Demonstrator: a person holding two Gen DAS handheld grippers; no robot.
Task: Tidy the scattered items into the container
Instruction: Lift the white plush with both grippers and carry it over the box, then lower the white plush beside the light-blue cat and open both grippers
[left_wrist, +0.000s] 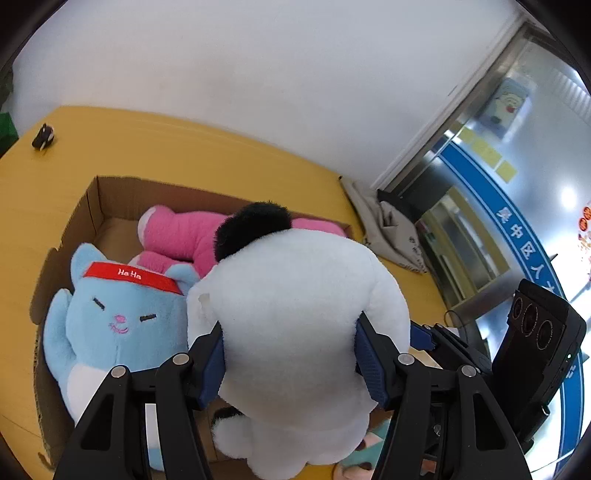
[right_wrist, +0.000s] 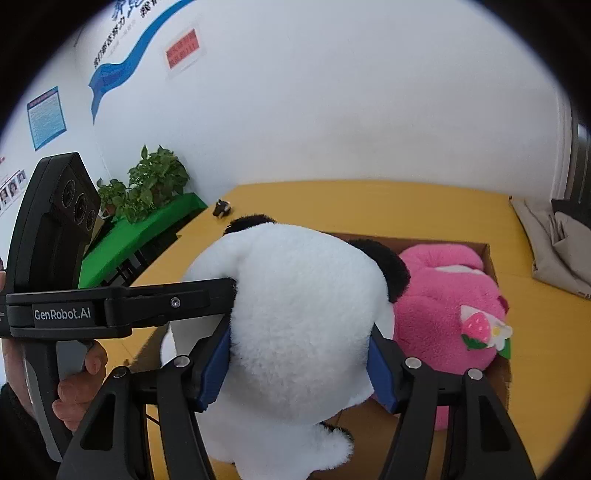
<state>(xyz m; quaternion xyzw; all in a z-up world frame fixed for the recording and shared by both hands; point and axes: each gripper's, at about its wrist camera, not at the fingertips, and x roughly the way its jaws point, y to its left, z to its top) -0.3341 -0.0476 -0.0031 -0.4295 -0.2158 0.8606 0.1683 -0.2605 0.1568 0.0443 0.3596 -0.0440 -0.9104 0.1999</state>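
Note:
A white plush panda (left_wrist: 295, 295) with black ears hangs over the near part of an open cardboard box (left_wrist: 88, 206) on the yellow table. My left gripper (left_wrist: 290, 332) is shut on its body, blue pads pressed into the fur. My right gripper (right_wrist: 301, 332) is shut on the same panda (right_wrist: 295, 288) from the other side. Inside the box lie a blue cat plush (left_wrist: 122, 325) with a red headband and a pink plush (left_wrist: 177, 232). In the right wrist view the pink plush (right_wrist: 443, 314) fills the right end of the box (right_wrist: 487, 258).
A small black toy (left_wrist: 43, 136) sits at the table's far corner. A grey cloth bag (left_wrist: 388, 229) lies at the table's right edge by the wall. A teal and pink item (left_wrist: 369, 443) shows under the panda. A potted plant (right_wrist: 147, 184) stands on a green table (right_wrist: 140, 236).

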